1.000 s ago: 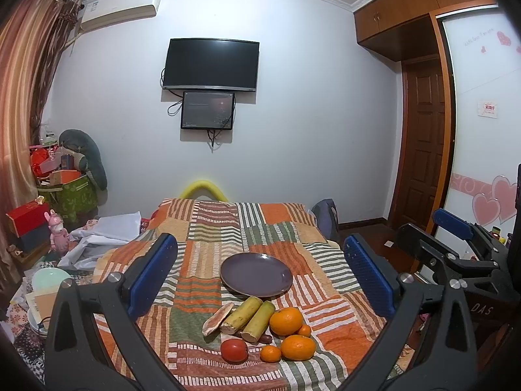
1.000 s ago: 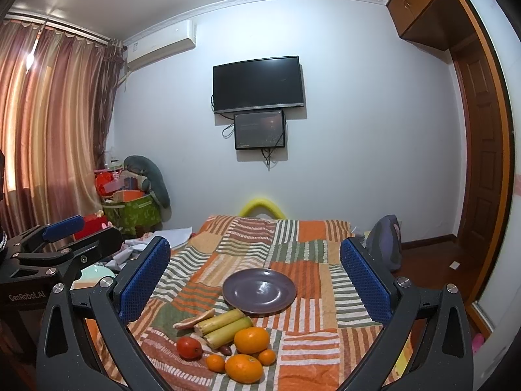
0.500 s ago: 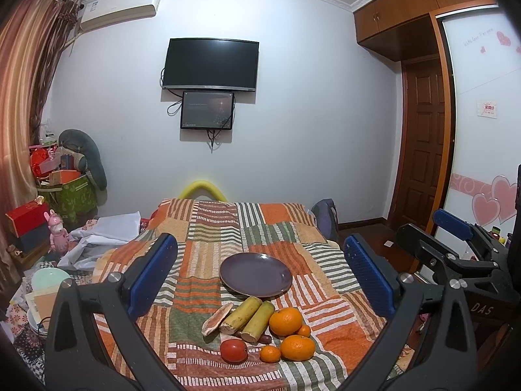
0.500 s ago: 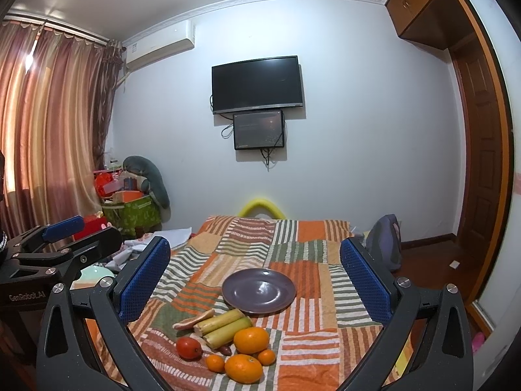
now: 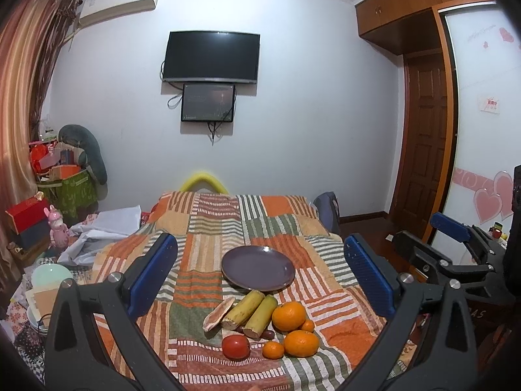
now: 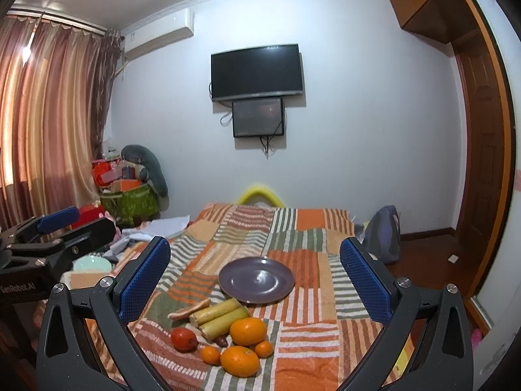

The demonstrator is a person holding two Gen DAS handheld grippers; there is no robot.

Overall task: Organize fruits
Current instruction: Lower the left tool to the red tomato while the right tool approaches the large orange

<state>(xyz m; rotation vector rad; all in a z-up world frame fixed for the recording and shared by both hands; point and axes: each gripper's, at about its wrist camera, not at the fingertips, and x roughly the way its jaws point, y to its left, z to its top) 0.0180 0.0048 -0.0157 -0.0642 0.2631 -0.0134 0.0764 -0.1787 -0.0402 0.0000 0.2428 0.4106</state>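
Note:
An empty purple plate [image 5: 258,272] [image 6: 256,280] lies on a striped patchwork bedspread [image 5: 208,238]. In front of it lies a cluster of fruit: two sugarcane pieces [image 5: 250,309] [image 6: 219,317], a pale slice [image 5: 218,313], a red tomato [image 5: 235,347] [image 6: 184,339], two large oranges [image 5: 288,316] [image 6: 248,331], two small oranges [image 5: 273,350] and a dark date [image 6: 221,340]. My left gripper [image 5: 260,273] is open and empty, held above and short of the fruit. My right gripper [image 6: 255,273] is open and empty too, beside it.
The right gripper shows at the right edge of the left wrist view [image 5: 456,254], and the left gripper at the left edge of the right wrist view [image 6: 49,238]. Boxes, toys and bowls [image 5: 52,273] crowd the floor to the left. A bag [image 6: 382,238] sits by the bed's right side.

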